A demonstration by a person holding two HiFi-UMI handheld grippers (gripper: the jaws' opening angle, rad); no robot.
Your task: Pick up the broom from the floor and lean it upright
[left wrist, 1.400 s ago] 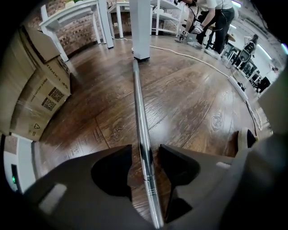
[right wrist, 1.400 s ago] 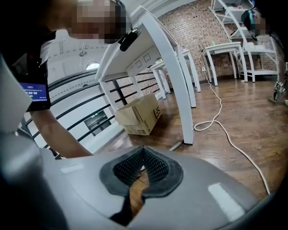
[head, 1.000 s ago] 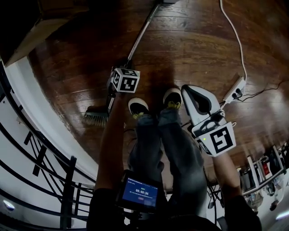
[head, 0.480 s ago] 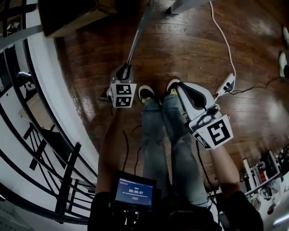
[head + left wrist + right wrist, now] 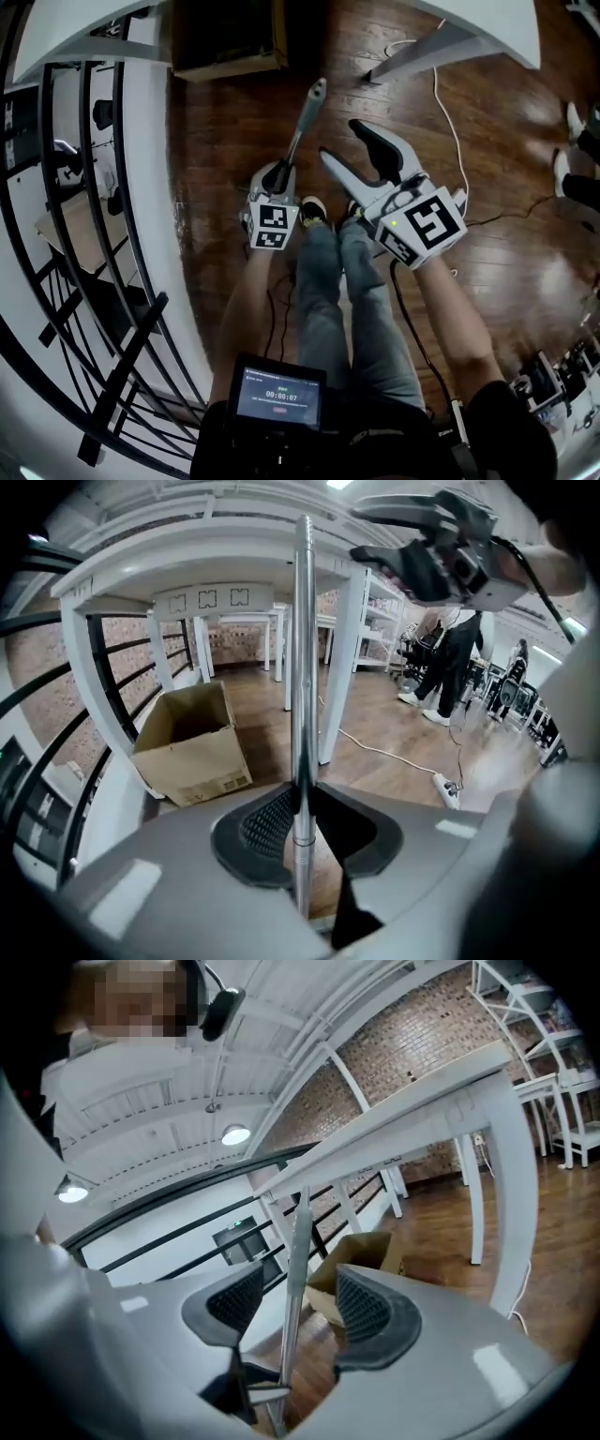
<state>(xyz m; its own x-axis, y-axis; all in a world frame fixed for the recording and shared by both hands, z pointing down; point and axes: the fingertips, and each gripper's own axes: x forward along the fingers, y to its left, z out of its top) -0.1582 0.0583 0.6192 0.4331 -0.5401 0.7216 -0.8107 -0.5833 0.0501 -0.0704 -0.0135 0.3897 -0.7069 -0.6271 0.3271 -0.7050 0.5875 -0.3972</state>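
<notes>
Broom handle (image 5: 302, 129), a silver shaft, rises steeply just right of the black railing (image 5: 89, 216) and cardboard box (image 5: 230, 37). The left gripper (image 5: 278, 176) is clamped on it, both pads tight against the metal. To its right, the right gripper (image 5: 342, 142) is spreading its jaws wide, with the shaft in the gap and untouched.

Both arms stretch forward; the left gripper (image 5: 278, 174) clamps the broom handle (image 5: 302, 122), while the right gripper (image 5: 343, 142) has its jaws opening, clear of it.

The right hand-held gripper (image 5: 298, 1309) is opening, the broom handle (image 5: 297, 1232) between its jaws.
</notes>
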